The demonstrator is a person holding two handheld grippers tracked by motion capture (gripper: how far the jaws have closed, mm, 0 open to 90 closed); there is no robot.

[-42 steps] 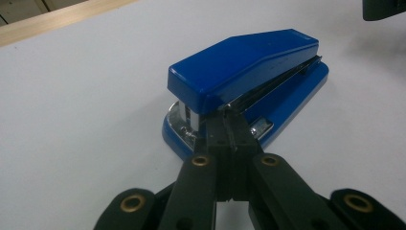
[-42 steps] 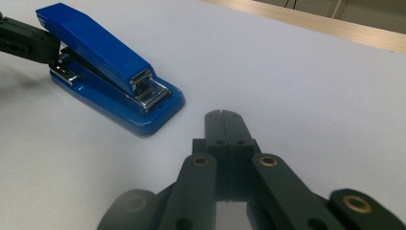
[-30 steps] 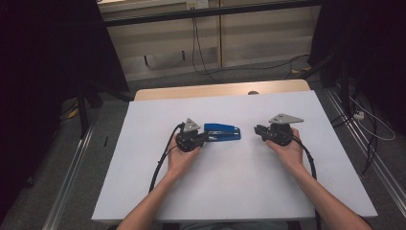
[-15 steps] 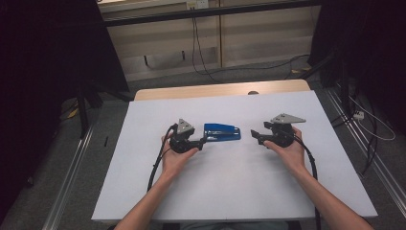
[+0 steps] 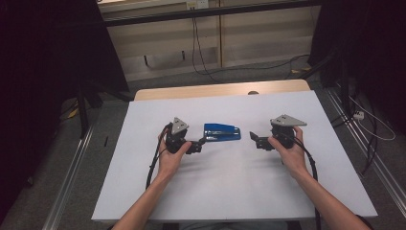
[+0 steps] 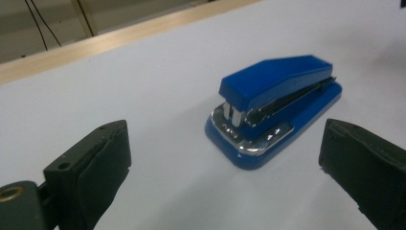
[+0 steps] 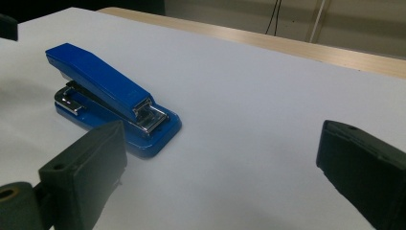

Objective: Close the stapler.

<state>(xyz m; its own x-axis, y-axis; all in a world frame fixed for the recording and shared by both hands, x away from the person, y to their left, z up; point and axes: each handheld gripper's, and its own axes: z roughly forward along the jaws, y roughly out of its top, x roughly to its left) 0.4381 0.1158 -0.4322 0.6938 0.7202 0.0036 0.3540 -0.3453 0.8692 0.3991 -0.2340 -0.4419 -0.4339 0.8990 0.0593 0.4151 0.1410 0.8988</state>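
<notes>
Stapler (image 5: pixel 222 132) lay mid-frame on the white table (image 5: pixel 230 191), between the wide-open left gripper (image 5: pixel 201 143) and wide-open right gripper (image 5: pixel 254 140).

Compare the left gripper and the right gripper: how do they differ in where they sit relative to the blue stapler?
The left gripper sits close to the stapler, its tips near one end; the right gripper sits a clear gap away from the other end. From the left gripper's view the stapler lies between its jaws; from the right gripper's view it lies off to the left side. Both are open, held over the white table, and neither touches the stapler.
</notes>
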